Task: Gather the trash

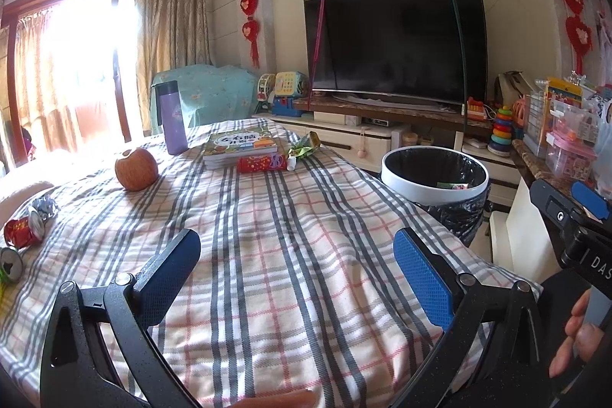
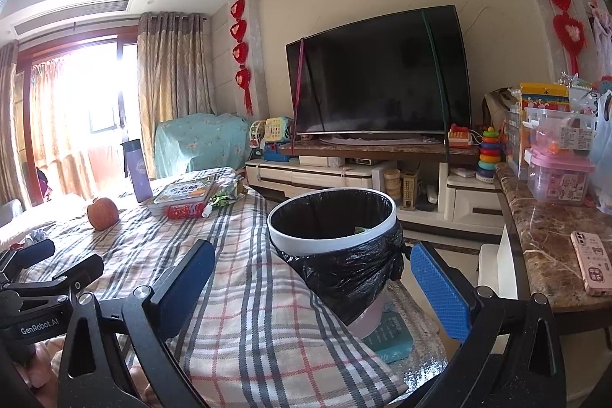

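The trash lies in two groups on the checked cloth of the surface (image 1: 306,217). A crushed red can (image 1: 21,230) and a second can (image 1: 11,264) lie at the left edge; a red wrapper (image 1: 260,164) and a green wrapper (image 1: 304,146) lie beside the books (image 1: 239,146) at the far end. The bin (image 1: 434,174), lined in black, stands just beside the right edge and already holds some scraps.

The left hand-held gripper (image 1: 296,278) hovers over bare cloth, jaws wide and empty. The right hand-held gripper (image 2: 311,289) is likewise wide and empty, facing the bin.

Judged best: the left hand-held gripper takes the nearby cans first, gripping across the crushed body. The apple (image 1: 135,169) and bottle (image 1: 174,117) should stay untouched.
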`<state>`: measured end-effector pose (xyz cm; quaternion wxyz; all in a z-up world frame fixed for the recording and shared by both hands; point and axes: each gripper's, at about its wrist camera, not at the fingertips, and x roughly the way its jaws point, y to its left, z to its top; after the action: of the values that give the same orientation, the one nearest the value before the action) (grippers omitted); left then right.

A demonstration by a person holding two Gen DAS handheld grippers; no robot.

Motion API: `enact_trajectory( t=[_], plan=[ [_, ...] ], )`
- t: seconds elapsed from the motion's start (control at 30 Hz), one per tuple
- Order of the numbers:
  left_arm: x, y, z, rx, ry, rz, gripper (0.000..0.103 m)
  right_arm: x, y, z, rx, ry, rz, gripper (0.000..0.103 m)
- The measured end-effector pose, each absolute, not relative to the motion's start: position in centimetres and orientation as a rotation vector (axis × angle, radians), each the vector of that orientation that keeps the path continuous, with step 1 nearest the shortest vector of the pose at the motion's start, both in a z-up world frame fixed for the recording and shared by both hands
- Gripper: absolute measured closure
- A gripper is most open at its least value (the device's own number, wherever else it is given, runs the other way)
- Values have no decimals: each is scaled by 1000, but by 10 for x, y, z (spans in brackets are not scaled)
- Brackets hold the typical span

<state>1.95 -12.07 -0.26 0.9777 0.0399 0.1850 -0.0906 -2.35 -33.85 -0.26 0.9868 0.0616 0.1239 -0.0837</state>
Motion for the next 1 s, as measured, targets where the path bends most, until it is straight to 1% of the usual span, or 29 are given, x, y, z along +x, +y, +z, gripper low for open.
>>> enact_trajectory(
  t=[1.0],
  plan=[
    [19,-121,-4,77,373,-183,0,-23,-333,-1,127,254,-148,0]
  ],
)
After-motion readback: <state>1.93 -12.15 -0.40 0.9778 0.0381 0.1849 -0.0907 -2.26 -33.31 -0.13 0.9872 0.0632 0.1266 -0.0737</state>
